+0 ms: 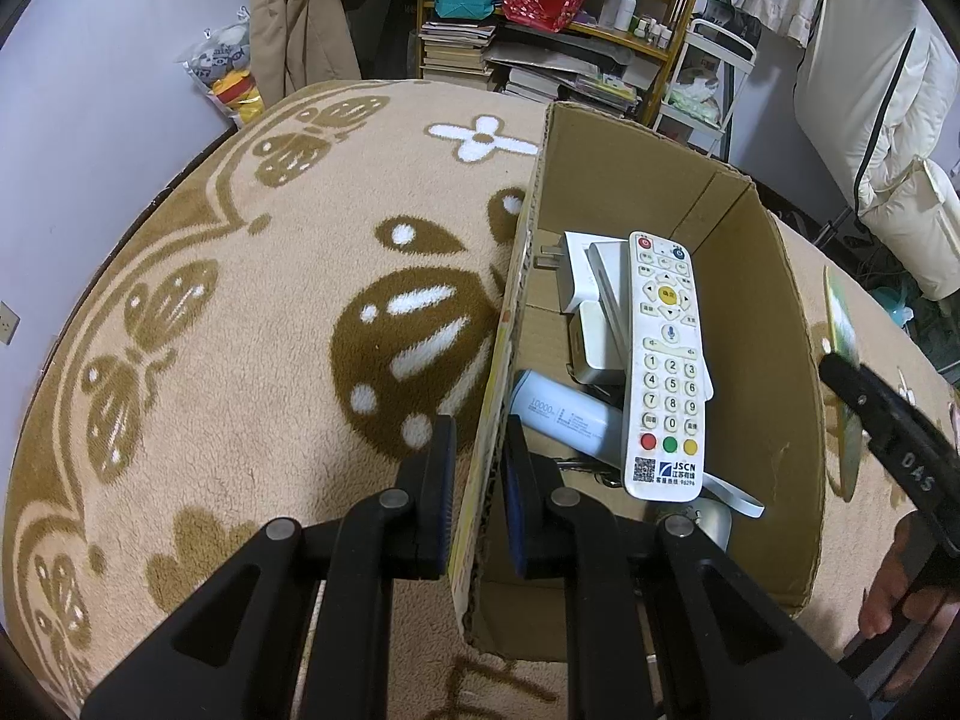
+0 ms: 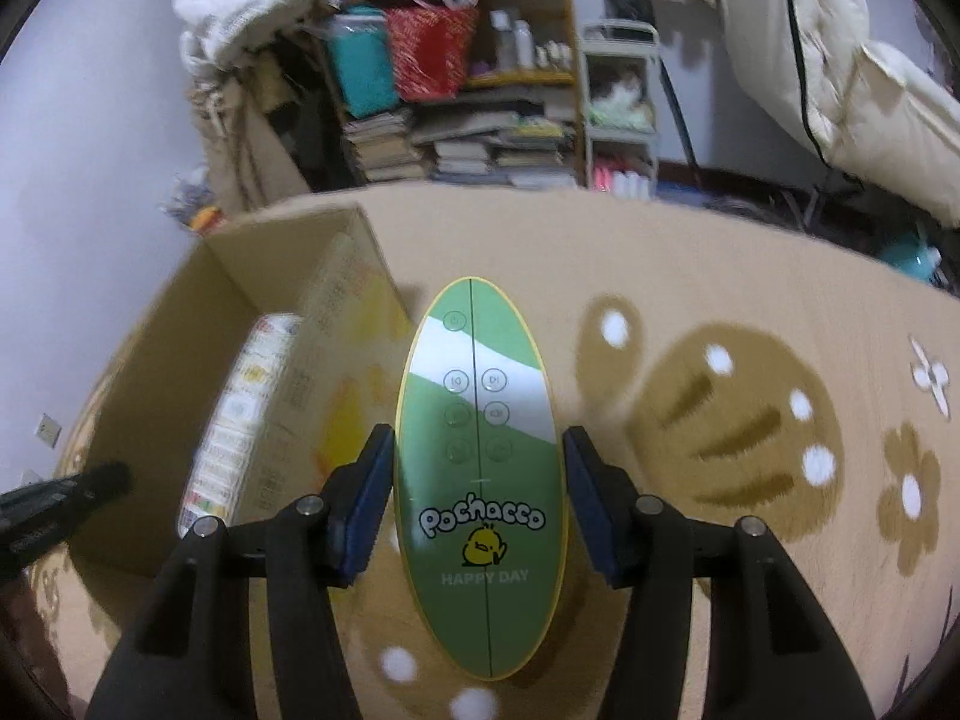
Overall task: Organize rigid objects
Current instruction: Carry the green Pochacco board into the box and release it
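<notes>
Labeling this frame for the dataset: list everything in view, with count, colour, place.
cardboard box: 1, brown, open, on the blanket
remote control: 1, white, in the box, on top of the pile
power bank: 1, pale blue, in the box under the remote
chargers: at least 2, white, at the box's far end
oval device: 1, green with yellow rim, between the right gripper's fingers, outside the box
blanket: 1, beige with brown pattern
bookshelf: 1, cluttered, background
left gripper: black, straddling the box's left wall
right gripper: black, around the oval device
</notes>
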Demonstrator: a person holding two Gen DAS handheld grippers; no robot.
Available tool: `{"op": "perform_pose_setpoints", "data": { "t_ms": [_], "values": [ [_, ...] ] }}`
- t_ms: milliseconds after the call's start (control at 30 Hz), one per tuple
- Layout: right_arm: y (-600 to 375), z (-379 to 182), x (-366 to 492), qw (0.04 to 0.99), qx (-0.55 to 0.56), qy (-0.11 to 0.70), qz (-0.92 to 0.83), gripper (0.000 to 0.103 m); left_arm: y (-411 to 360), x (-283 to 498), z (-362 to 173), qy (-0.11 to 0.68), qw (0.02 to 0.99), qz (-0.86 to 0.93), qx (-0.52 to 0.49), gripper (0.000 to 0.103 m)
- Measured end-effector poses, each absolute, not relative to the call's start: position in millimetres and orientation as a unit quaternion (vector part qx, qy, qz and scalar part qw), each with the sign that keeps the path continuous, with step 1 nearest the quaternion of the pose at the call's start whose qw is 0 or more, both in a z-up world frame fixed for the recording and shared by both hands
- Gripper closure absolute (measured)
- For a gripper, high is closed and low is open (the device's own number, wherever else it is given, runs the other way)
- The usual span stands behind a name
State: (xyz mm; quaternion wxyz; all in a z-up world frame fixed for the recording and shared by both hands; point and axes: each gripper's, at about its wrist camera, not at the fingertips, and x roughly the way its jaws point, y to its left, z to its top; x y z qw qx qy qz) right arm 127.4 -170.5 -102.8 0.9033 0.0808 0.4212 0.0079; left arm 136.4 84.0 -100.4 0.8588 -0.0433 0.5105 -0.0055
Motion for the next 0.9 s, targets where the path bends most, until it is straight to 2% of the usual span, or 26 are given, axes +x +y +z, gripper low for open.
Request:
{"op": "perform_pose_setpoints", "data": {
  "t_ms": [500, 900],
  "values": [
    [-117, -47, 133, 0.920, 0.079, 0.374, 0.084, 0.043, 84, 136, -101, 0.511, 0.859, -0.006, -0.044, 0.088],
    [-77, -56, 143, 0.902, 0.095, 0.399, 0.135, 0.043, 84, 134, -103, 0.512, 0.858, -0.007, -0.047, 0.088]
  ]
}}
